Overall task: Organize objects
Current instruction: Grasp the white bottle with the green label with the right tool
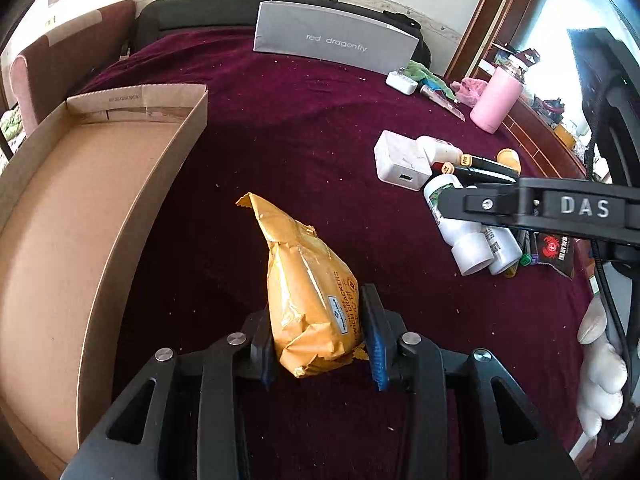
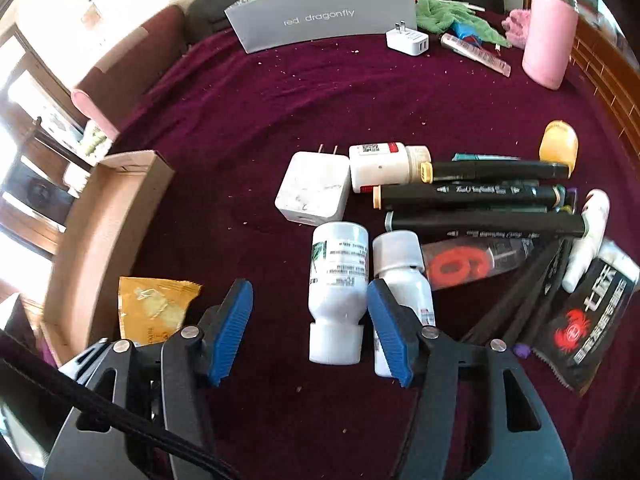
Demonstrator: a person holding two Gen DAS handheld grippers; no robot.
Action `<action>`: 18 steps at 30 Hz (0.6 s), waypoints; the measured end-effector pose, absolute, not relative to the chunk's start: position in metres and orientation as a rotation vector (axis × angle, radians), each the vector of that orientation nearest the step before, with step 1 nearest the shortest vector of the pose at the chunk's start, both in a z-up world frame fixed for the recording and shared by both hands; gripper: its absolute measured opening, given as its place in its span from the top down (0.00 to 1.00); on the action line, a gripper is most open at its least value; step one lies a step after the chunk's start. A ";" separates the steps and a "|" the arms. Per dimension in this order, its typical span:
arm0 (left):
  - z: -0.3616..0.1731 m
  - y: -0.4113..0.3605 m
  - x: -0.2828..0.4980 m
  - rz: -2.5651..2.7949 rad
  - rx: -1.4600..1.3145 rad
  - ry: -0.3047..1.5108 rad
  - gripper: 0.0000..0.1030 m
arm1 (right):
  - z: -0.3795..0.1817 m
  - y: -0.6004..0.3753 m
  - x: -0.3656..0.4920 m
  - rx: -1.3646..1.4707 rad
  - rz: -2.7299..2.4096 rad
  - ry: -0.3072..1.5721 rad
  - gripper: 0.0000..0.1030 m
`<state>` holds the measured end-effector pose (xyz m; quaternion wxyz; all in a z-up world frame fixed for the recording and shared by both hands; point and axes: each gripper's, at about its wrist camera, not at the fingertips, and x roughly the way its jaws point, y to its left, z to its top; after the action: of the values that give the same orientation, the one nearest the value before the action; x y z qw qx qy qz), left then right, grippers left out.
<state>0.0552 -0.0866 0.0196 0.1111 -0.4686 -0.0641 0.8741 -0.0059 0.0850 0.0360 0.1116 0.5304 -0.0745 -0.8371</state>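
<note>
**Cracker pack held on the left, bottles under the right gripper**

Dark red velvet cloth [image 1: 304,128] covers the whole surface, with small pale crumbs on it. On the left side lies a low cardboard tray [image 1: 192,120], open on top, with nothing visible inside. At the far edge stands a grey box [image 1: 336,40] with the words "red dragonfly".

The left gripper [image 1: 320,340] pinches a yellow cracker pack [image 1: 308,280] between its blue pads, low on the pack. The pack points away from the camera, and its crimped end is tilted toward the tray. It lies just right of the tray wall, not in the tray.

The right gripper [image 2: 310,324] has its fingers spread and they hold nothing. Between them a white bottle [image 2: 338,284] lies on the cloth with its cap toward the camera. I cannot tell if the right pad touches it. A second white bottle [image 2: 402,272] lies just beside, partly behind the right finger.

Farther right is a pile: a white charger [image 2: 314,188], black markers [image 2: 480,192] lying side by side, a yellow cap [image 2: 558,142] and a black sachet [image 2: 588,332] with a red crab. A pink flask [image 2: 548,36] stands at the far right, near a green cloth [image 2: 448,14] and a small white plug [image 2: 406,40].
</note>
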 end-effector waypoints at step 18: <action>0.025 -0.065 0.066 2.659 -1.333 0.063 0.72 | 0.011 0.066 -0.008 1.668 -2.542 -0.052 0.69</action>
<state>0.0662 -0.0645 0.0251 0.0831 -0.4465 0.0212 0.8907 -0.0084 0.0662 0.0108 0.0505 0.5478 -0.0171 -0.8349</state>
